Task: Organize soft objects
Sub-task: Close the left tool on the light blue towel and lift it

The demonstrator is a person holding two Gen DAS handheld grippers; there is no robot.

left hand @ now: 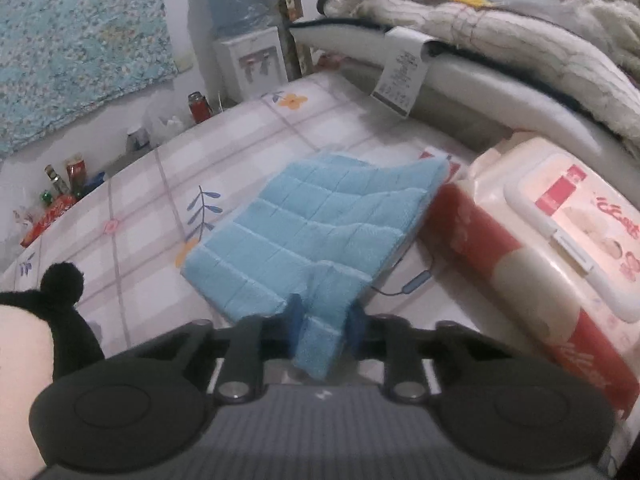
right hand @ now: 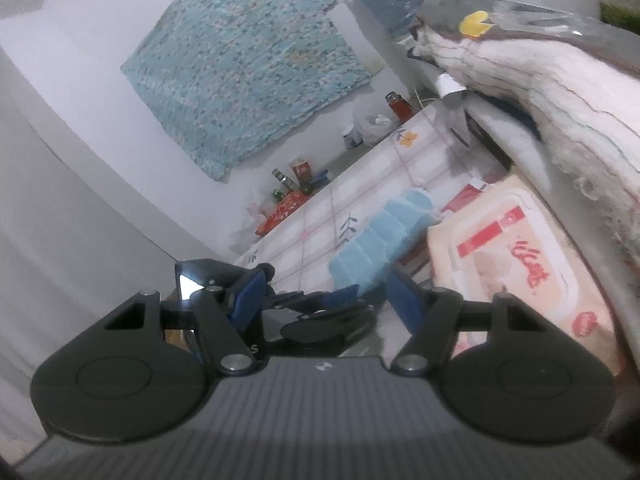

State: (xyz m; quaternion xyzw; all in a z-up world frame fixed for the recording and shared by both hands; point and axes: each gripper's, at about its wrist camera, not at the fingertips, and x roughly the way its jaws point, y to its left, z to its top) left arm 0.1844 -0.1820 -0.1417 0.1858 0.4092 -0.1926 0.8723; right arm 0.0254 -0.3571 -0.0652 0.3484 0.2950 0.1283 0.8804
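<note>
Both fingers (left hand: 294, 316) on blue cloth (left hand: 316, 232)

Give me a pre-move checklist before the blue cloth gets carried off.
1. Left gripper shut on the cloth: ok.
2. Grip is secure: cannot tell, only a bunched corner is pinched.
3. Right gripper open and free: ok.
4. Cloth clear of the wipes pack: not ok, its far edge lies against the pack.
5. Cloth clear of the thin cable: cannot tell, the cable runs out from under it.
6. Plush toy out of the way: ok, it sits off to the left.
</note>
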